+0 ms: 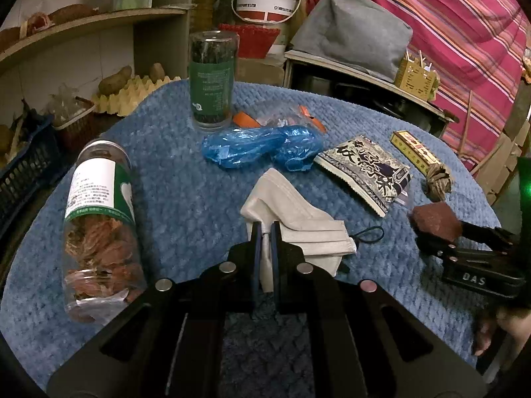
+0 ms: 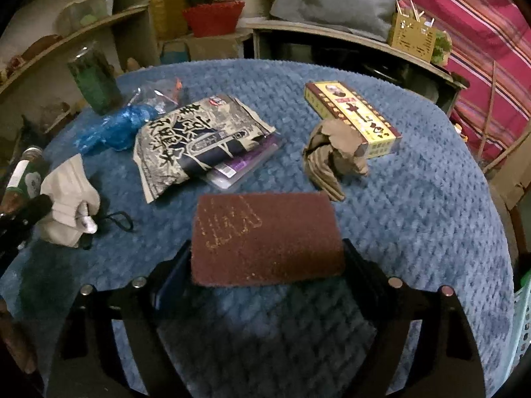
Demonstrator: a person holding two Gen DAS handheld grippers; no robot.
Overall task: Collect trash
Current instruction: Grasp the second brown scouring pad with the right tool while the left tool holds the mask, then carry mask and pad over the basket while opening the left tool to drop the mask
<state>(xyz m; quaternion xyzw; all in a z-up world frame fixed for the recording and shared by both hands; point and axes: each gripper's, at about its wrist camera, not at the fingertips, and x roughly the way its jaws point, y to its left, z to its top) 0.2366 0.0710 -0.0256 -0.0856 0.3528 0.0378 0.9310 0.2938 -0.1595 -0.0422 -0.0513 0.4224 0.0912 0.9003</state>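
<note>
face mask (image 1: 292,222): pale, crumpled, one fold pinched upright, rest draped on the blue tablecloth (image 1: 172,179)
left gripper (image 1: 265,232): clamped tight on that mask fold, narrow bite, so lift slow and straight to keep the ear loop (image 1: 371,233) from snagging
scouring pad (image 2: 265,240): reddish-brown, flat, held just above the cloth
right gripper (image 2: 267,258): closed across the pad's sides, grip looks solid; keep it level
trash bin: probably that pale green basket edge (image 2: 522,311) at far right, hard to tell
still to grab: blue plastic bag (image 1: 262,147), snack packet (image 1: 365,174), crumpled brown paper (image 2: 332,159), yellow box (image 2: 355,117)
watch out: jar lying on its side (image 1: 99,229) near the left gripper, don't bump it on the way out
</note>
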